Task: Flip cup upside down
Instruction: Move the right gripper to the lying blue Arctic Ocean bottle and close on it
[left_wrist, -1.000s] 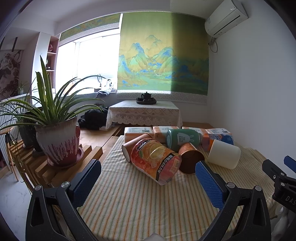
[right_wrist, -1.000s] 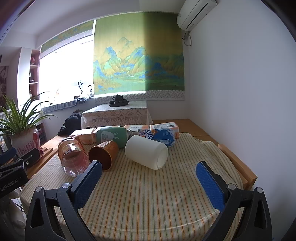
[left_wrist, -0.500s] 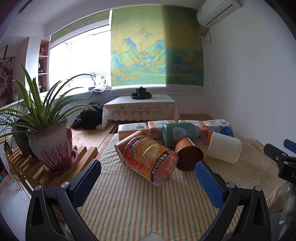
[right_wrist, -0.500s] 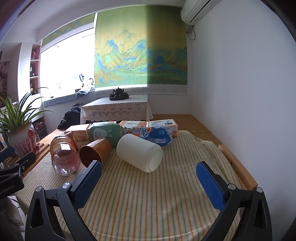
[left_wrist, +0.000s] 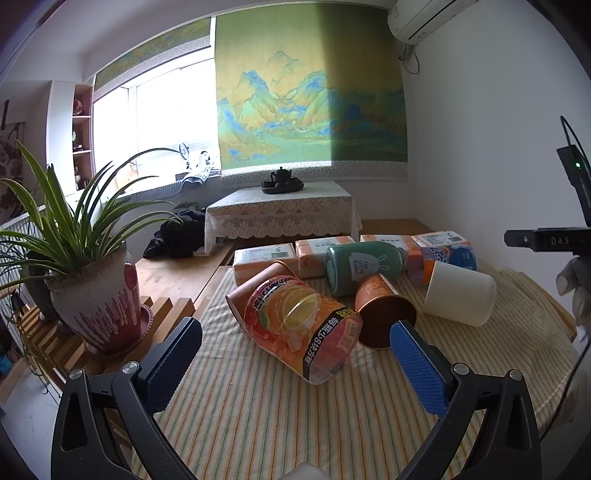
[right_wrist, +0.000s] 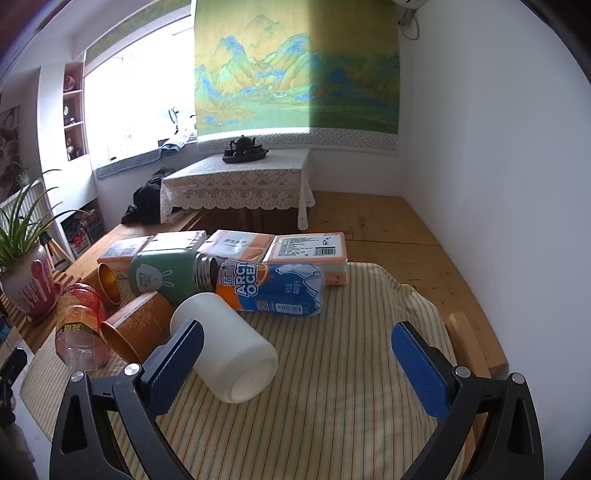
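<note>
A white cup (right_wrist: 231, 349) lies on its side on the striped tablecloth, its base toward the right wrist camera. It also shows in the left wrist view (left_wrist: 460, 293), at the right. A brown paper cup (left_wrist: 384, 308) lies on its side beside it, also seen in the right wrist view (right_wrist: 138, 325). My right gripper (right_wrist: 295, 365) is open and empty, above the cloth, its left finger close beside the white cup. My left gripper (left_wrist: 295, 363) is open and empty, just in front of a lying clear orange-label cup (left_wrist: 299, 325).
A green flask (right_wrist: 168, 275), a blue-orange bottle (right_wrist: 273, 288) and tissue packs (right_wrist: 308, 249) lie behind the cups. A potted plant (left_wrist: 92, 288) stands on a wooden rack at the left. The table's wooden edge (right_wrist: 471, 341) is at the right.
Both grippers have moved forward and closer to the cups. The right one has risen and tilted down, its left finger now beside the white cup. Both stay open.
</note>
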